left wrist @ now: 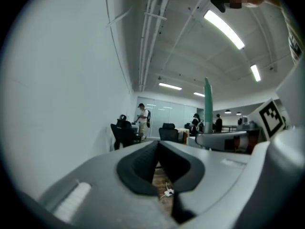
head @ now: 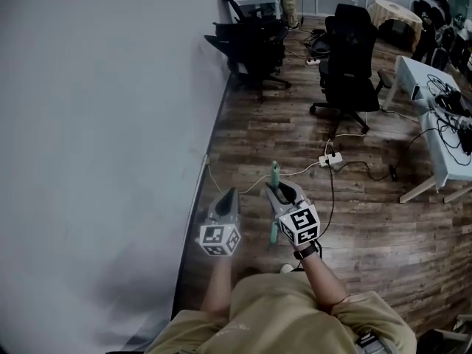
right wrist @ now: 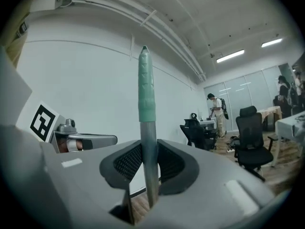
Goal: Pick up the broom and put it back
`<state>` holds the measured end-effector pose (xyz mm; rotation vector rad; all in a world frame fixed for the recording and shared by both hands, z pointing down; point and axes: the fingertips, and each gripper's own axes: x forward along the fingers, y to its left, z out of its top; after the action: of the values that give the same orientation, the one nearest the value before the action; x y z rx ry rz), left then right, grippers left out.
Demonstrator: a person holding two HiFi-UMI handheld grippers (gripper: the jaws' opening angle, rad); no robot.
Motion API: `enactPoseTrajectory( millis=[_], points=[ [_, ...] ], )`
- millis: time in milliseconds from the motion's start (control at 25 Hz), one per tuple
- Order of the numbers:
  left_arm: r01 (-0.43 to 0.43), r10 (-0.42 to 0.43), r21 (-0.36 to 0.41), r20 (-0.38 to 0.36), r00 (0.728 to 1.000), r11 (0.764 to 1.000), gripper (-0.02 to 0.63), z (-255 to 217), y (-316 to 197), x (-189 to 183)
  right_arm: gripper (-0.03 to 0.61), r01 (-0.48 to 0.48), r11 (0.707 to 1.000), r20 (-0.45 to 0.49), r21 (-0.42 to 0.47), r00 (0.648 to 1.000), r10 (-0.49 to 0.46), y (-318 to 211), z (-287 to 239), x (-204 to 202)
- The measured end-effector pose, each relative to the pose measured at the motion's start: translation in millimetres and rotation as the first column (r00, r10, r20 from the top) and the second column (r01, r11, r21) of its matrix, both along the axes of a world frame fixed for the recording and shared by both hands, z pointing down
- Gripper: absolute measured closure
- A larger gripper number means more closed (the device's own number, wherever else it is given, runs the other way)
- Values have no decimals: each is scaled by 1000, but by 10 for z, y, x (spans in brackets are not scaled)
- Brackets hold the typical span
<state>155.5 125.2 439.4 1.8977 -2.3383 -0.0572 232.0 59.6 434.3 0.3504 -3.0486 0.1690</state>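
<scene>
Closest to me are two grippers and one broom. My right gripper (right wrist: 148, 162) is clamped on the broom (right wrist: 146, 94), which stands upright between its pads with the green grip above them. My left gripper (left wrist: 157, 149) is pinched closed with nothing in it, just beside the right one. So the pick-up is done. Putting the broom back is what's left, and I can't tell where it belongs. Its brush end is hidden below my body. Further out on the wood floor (head: 265, 135) lies one white power strip (head: 330, 158). Beyond it are one black chair (head: 346, 61) in the open, another chair by the wall (head: 254, 46) and one white table (head: 435, 135). At least two people stand at the far end.
</scene>
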Motion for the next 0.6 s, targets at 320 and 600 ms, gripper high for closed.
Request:
enactPoseTrajectory(
  millis=[320,600],
  points=[
    [-171,169,-41,-46,984,984,614,184,-1121,488,489,-139,987,-2,-77,990,140,-859,111,548],
    [-350,346,-59,-65,936,935,614,337,-2218,602,492,-331,939,-75,-96,943,325,-1817,273,848]
  ],
)
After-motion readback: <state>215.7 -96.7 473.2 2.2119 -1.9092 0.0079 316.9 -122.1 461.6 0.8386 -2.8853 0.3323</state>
